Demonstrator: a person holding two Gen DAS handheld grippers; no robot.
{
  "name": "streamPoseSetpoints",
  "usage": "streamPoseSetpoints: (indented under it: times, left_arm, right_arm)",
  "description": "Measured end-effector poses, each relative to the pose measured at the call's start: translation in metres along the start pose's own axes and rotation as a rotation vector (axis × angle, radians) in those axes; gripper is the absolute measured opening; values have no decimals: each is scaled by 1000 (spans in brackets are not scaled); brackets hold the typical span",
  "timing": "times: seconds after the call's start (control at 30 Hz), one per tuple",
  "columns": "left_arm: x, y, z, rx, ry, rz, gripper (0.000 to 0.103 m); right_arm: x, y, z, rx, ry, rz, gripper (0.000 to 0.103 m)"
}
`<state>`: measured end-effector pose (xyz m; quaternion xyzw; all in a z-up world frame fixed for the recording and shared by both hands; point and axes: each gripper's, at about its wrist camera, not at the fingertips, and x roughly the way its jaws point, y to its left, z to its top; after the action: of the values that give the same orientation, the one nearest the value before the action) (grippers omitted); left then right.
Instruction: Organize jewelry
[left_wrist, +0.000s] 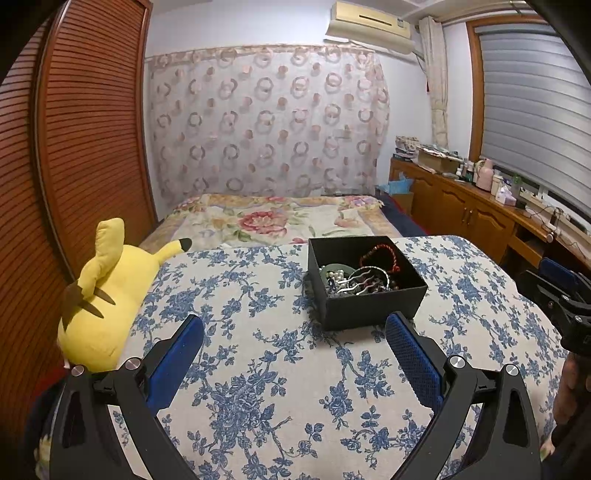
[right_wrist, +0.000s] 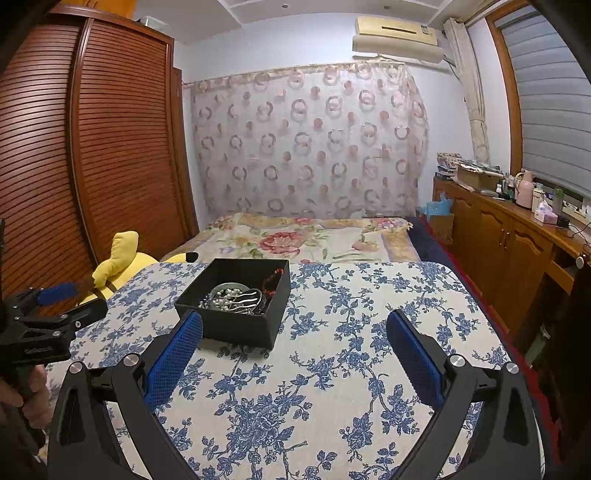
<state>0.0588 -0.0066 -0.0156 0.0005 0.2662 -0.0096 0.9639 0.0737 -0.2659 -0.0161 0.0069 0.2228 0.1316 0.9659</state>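
A black open box (left_wrist: 373, 308) stands on a table with a blue floral cloth (left_wrist: 288, 387). It holds several jewelry pieces: a red cord bracelet (left_wrist: 380, 254), pearls (left_wrist: 338, 276) and a silver hair comb (left_wrist: 364, 282). The box also shows in the right wrist view (right_wrist: 236, 325). My left gripper (left_wrist: 295, 332) is open and empty, just short of the box. My right gripper (right_wrist: 295, 328) is open and empty, to the right of the box. Each gripper shows at the other view's edge: the right one (left_wrist: 569, 314) and the left one (right_wrist: 59, 299).
A yellow plush toy (left_wrist: 107, 295) lies at the table's left edge. A bed with a floral cover (left_wrist: 273, 218) lies behind the table. A wooden wardrobe (right_wrist: 92, 147) stands on the left, a wooden sideboard (right_wrist: 509, 232) with bottles on the right.
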Motion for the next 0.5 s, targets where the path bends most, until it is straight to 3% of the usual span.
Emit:
streamPoseSetpoints:
  times: [0.5]
  left_arm:
    - [-8, -2, 3, 7, -28, -6, 95]
  right_arm:
    - [-1, -1, 1, 2, -5, 0, 100]
